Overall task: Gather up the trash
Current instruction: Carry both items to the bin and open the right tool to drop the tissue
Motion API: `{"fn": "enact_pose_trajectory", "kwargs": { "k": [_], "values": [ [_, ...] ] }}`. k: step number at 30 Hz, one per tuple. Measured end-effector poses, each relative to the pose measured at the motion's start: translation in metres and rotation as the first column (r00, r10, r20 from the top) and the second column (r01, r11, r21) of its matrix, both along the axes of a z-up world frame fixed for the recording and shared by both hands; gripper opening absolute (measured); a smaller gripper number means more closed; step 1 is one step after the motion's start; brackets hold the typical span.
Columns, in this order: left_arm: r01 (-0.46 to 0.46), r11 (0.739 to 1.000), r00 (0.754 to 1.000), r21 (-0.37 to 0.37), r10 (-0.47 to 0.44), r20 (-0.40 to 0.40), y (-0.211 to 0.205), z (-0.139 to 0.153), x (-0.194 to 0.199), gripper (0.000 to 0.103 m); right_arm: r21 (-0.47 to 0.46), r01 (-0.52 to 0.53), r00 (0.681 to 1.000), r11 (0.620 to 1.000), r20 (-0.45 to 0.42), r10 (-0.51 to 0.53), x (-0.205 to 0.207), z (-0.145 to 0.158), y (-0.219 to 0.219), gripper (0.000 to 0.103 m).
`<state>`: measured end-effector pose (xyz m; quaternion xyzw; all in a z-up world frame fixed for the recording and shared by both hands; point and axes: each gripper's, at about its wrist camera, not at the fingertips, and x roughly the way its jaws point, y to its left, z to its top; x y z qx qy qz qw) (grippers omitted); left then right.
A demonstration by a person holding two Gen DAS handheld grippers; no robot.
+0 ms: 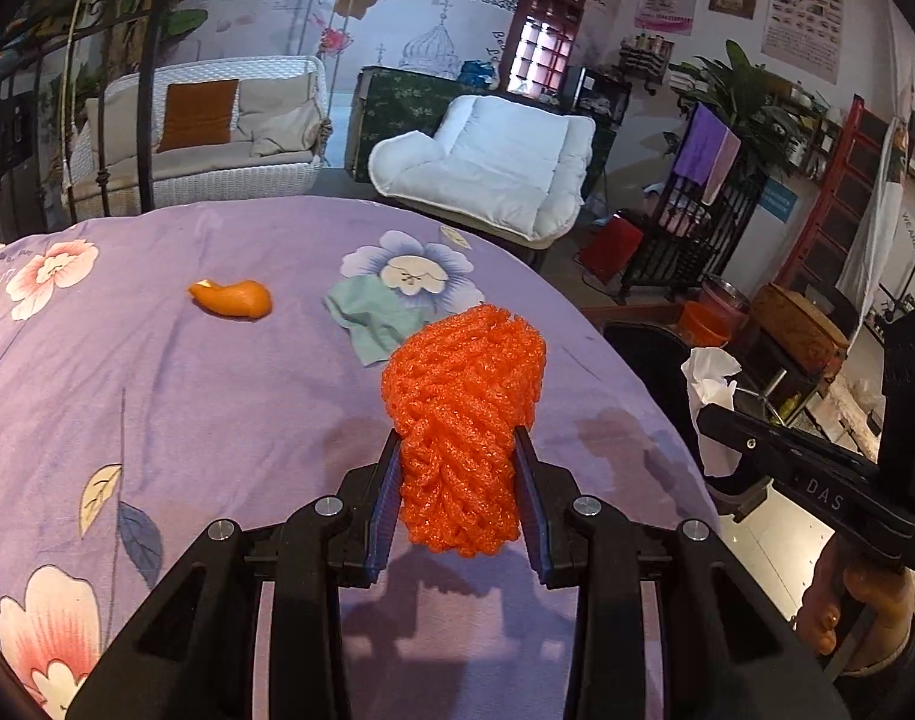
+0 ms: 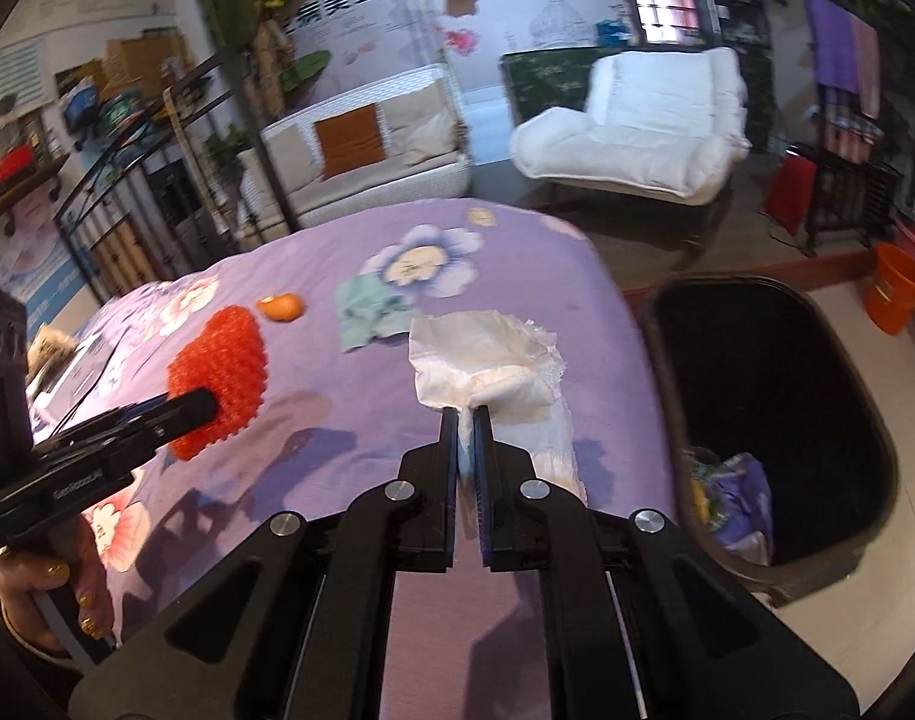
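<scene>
My left gripper (image 1: 459, 441) is shut on an orange foam fruit net (image 1: 466, 408) and holds it above the purple flowered bedspread (image 1: 157, 390); the net also shows in the right wrist view (image 2: 220, 369). My right gripper (image 2: 468, 411) is shut on a crumpled white tissue (image 2: 487, 363), near the bed's right edge; the tissue also shows in the left wrist view (image 1: 709, 384). An orange peel (image 1: 232, 298) lies on the bedspread farther back, also in the right wrist view (image 2: 282, 306). A pale green scrap (image 1: 376, 315) lies beside a printed flower.
A black trash bin (image 2: 769, 360) stands on the floor right of the bed, with some trash at its bottom. An orange bucket (image 2: 898, 294) stands beyond it. A white padded chair (image 1: 487, 162) and a wicker sofa (image 1: 205, 132) stand behind the bed.
</scene>
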<state>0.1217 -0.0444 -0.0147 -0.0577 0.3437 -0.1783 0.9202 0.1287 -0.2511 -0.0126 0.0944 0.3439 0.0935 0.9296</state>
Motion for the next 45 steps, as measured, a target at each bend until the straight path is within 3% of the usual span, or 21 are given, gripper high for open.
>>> {"fn": "enact_pose_trajectory", "kwargs": {
  "k": [7, 17, 18, 19, 22, 28, 33, 35, 40, 45],
  "values": [
    [0.103, 0.995, 0.995, 0.009, -0.103, 0.006, -0.043, -0.001, 0.001, 0.035, -0.017, 0.165, 0.986, 0.986, -0.009, -0.165, 0.0, -0.009, -0.067, 0.007],
    [0.192, 0.981, 0.981, 0.025, -0.192, -0.005, -0.082, -0.004, 0.005, 0.035, -0.009, 0.282, 0.955, 0.959, -0.09, -0.281, 0.042, -0.045, -0.123, 0.009],
    [0.198, 0.98, 0.98, 0.027, -0.198, -0.004, -0.085, -0.005, 0.002, 0.035, -0.014, 0.292, 0.951, 0.956, -0.104, -0.292, 0.048, -0.05, -0.128, 0.011],
    [0.206, 0.978, 0.979, 0.03, -0.206, -0.005, -0.088, -0.005, 0.001, 0.035, -0.011, 0.302, 0.946, 0.953, -0.124, -0.301, 0.054, -0.056, -0.133, 0.019],
    [0.23, 0.973, 0.973, 0.032, -0.229, -0.011, -0.1, -0.005, 0.004, 0.035, 0.018, 0.331, 0.932, 0.943, -0.16, -0.324, 0.06, -0.069, -0.144, 0.052],
    [0.278, 0.96, 0.96, 0.025, -0.278, -0.023, -0.123, -0.005, 0.009, 0.035, 0.048, 0.367, 0.922, 0.929, -0.152, -0.356, 0.042, -0.075, -0.149, 0.055],
    [0.329, 0.944, 0.944, 0.014, -0.328, -0.029, -0.148, -0.005, 0.013, 0.035, 0.029, 0.404, 0.912, 0.914, -0.095, -0.4, 0.015, -0.065, -0.149, 0.066],
    [0.351, 0.936, 0.936, 0.006, -0.351, -0.032, -0.161, -0.005, 0.017, 0.035, 0.024, 0.431, 0.901, 0.902, -0.07, -0.429, 0.0, -0.06, -0.153, 0.074],
    [0.396, 0.918, 0.916, -0.008, -0.396, -0.062, -0.188, -0.009, 0.028, 0.035, -0.005, 0.488, 0.873, 0.873, -0.022, -0.488, -0.033, -0.054, -0.162, 0.083],
    [0.442, 0.897, 0.894, 0.008, -0.44, -0.079, -0.218, -0.015, 0.034, 0.035, -0.009, 0.534, 0.845, 0.846, -0.016, -0.534, -0.061, -0.054, -0.177, 0.084]
  ]
}}
